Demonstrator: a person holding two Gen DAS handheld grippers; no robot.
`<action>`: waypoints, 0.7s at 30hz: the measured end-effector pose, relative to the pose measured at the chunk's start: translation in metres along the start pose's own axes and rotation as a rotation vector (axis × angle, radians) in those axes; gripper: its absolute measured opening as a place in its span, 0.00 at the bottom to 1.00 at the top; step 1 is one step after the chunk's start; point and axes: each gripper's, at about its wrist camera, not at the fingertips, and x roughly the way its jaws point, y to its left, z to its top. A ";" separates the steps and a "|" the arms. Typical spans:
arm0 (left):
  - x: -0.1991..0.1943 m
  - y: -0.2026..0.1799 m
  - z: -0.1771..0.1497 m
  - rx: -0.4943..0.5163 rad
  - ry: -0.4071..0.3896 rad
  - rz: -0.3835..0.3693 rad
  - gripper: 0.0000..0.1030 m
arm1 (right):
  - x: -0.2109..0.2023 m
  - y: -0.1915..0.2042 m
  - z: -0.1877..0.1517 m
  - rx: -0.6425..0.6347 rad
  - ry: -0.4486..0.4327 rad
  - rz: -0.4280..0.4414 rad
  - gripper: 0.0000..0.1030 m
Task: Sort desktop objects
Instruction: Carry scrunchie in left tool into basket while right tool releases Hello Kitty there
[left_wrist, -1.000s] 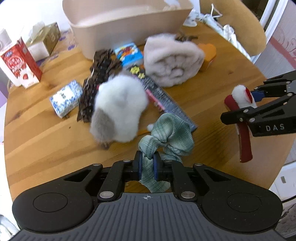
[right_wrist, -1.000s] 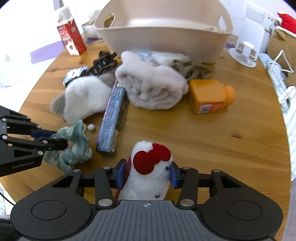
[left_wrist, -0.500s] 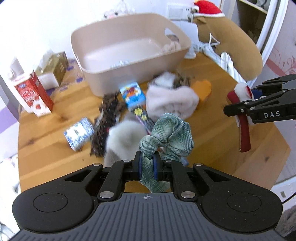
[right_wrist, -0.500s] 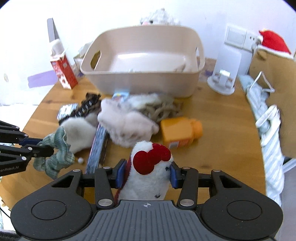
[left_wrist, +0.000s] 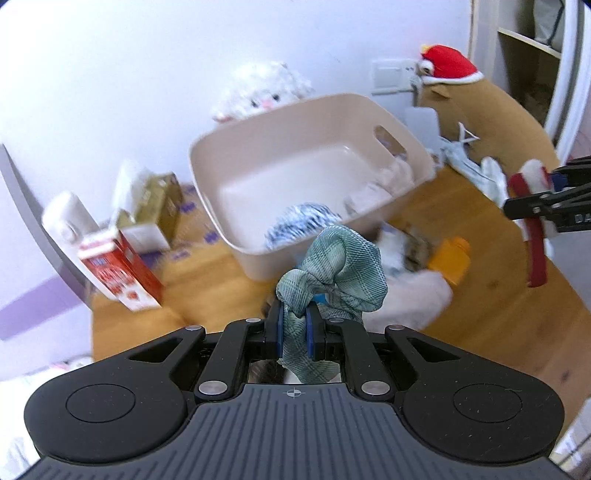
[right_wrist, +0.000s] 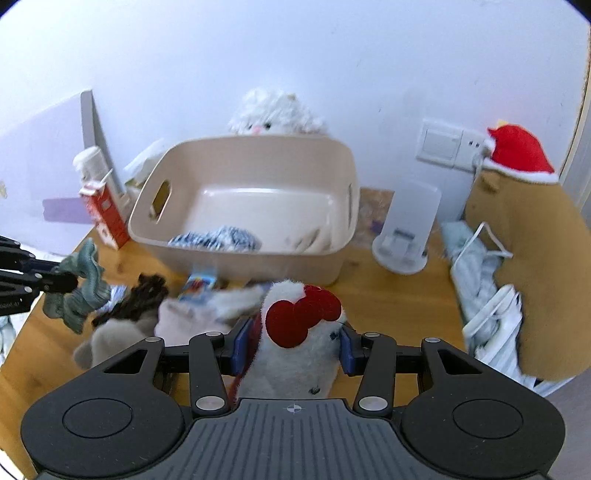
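Observation:
My left gripper (left_wrist: 294, 323) is shut on a green plaid scrunchie (left_wrist: 336, 273) and holds it in the air in front of the beige plastic bin (left_wrist: 255, 155). It also shows in the right wrist view (right_wrist: 79, 286). My right gripper (right_wrist: 291, 341) is shut on a white plush toy with a red comb (right_wrist: 295, 332), held above the table; it shows at the right of the left wrist view (left_wrist: 532, 206). The bin (right_wrist: 332, 162) holds a blue-and-white item (right_wrist: 218, 236) and some pale things. A fluffy grey heap (right_wrist: 192, 317) lies on the wooden table (right_wrist: 399, 295).
A red milk carton (left_wrist: 118, 273) and a tissue box (left_wrist: 155, 206) stand left of the bin. An orange bottle (left_wrist: 452, 260), a dark hair clip (right_wrist: 136, 299) and a small colourful box (right_wrist: 199, 286) lie before it. A white stand (right_wrist: 406, 229) and brown plush (right_wrist: 528, 258) are at right.
Both grippers have risen well above the table and moved toward the bin, each still holding its item. The bin's inside is now in view.

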 end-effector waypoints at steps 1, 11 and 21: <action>0.000 0.001 0.004 0.000 -0.009 0.009 0.11 | 0.000 -0.001 0.003 -0.003 -0.007 0.000 0.43; 0.010 -0.004 0.044 0.029 -0.055 0.026 0.11 | 0.009 -0.012 0.034 -0.028 -0.084 0.013 0.43; 0.044 -0.008 0.088 0.036 -0.070 0.035 0.11 | 0.033 -0.014 0.073 -0.093 -0.145 0.015 0.43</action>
